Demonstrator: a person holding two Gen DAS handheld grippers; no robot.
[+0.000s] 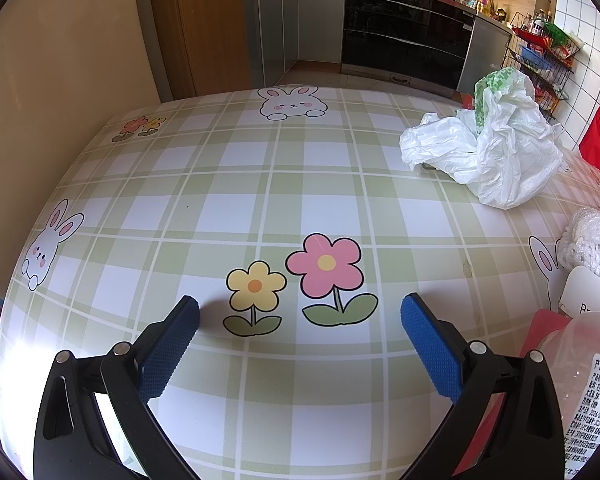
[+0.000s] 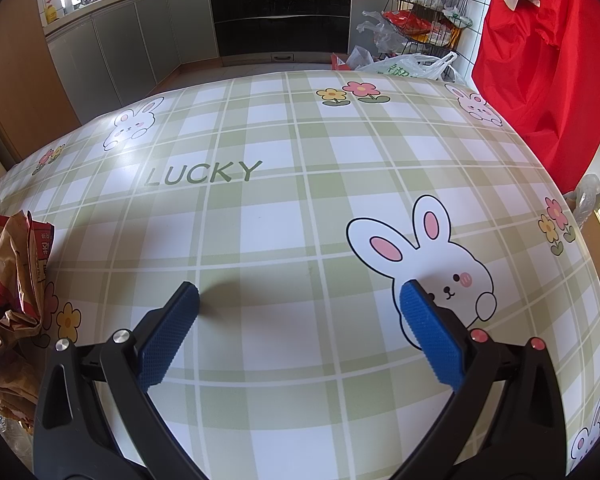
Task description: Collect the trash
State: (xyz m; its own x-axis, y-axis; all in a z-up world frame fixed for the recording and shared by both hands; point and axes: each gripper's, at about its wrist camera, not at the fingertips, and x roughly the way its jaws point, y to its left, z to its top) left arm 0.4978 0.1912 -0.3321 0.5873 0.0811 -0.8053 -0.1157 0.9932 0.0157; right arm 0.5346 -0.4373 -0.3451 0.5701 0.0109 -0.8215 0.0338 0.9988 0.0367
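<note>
— Tablecloth (image 2: 284, 216) first: what covers the table, and what lies past it?

— Green-and-white plaid with cartoon rabbits, flowers and the word LUCKY. Beyond the tablecloth's far edge stand grey kitchen cabinets (image 2: 112, 48), a black oven front (image 2: 280, 16) and a wire rack (image 2: 424, 8) full of packets; a red cloth (image 2: 540, 80) hangs off its right side.

— And the trash?

— A crumpled white plastic bag (image 1: 488, 152) with a green-printed patch sits on the tablecloth's far right part in the left wrist view. A crushed brown-and-red paper bag (image 2: 16, 300) lies at the tablecloth's left edge in the right wrist view. Clear packaging with a printed label (image 1: 588, 392) and white bubble wrap (image 1: 592, 244) crowd its near right edge.

— The grippers?

— Left gripper (image 1: 300, 308) hovers over the flower print, blue pads wide apart, empty. Right gripper (image 2: 300, 296) likewise spread, holding nothing, above the plaid beside a rabbit.
</note>
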